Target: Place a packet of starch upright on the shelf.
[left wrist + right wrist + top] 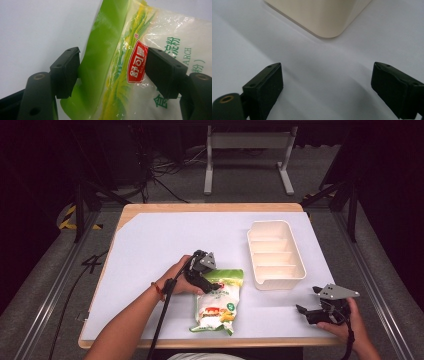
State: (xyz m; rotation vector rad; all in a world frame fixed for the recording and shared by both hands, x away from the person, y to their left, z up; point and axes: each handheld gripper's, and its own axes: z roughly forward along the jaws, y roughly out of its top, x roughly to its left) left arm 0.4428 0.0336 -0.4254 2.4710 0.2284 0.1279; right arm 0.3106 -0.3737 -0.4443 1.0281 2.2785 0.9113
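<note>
While the left gripper (212, 282) sits at the green top edge of the starch bag (218, 301), its fingers (65, 71) are spread abt as wide as that edge w/ the bag between them. In the left gripper view the left-hand pad touches the green strip of the bag (130, 75); the other pad lies against the clear film beside the red logo. Whether they're actually pinching or just bracketing it, can't tell; the bag lies flat on the desk (150, 250).

Bag position: just left of the cream tray (276, 254), near the tray's front left corner but not touching, lengthwise toward the front desk edge. Green/yellow print w/ a food picture on the lower half.

Tray: four-compartment divider type, all compartments look bare, on the white sheet covering the desk.

Right gripper (306, 312) is in front of the tray and slightly to its right, near the front desk edge, apart from tray and bag. Its fingers (265, 87) are wide open w/ nothing between them; the right gripper view has bare white sheet in the gap and the tray's rounded corner (324, 17) ahead. Grey plate on top of it, person's hand wrapped round the handle.
</note>
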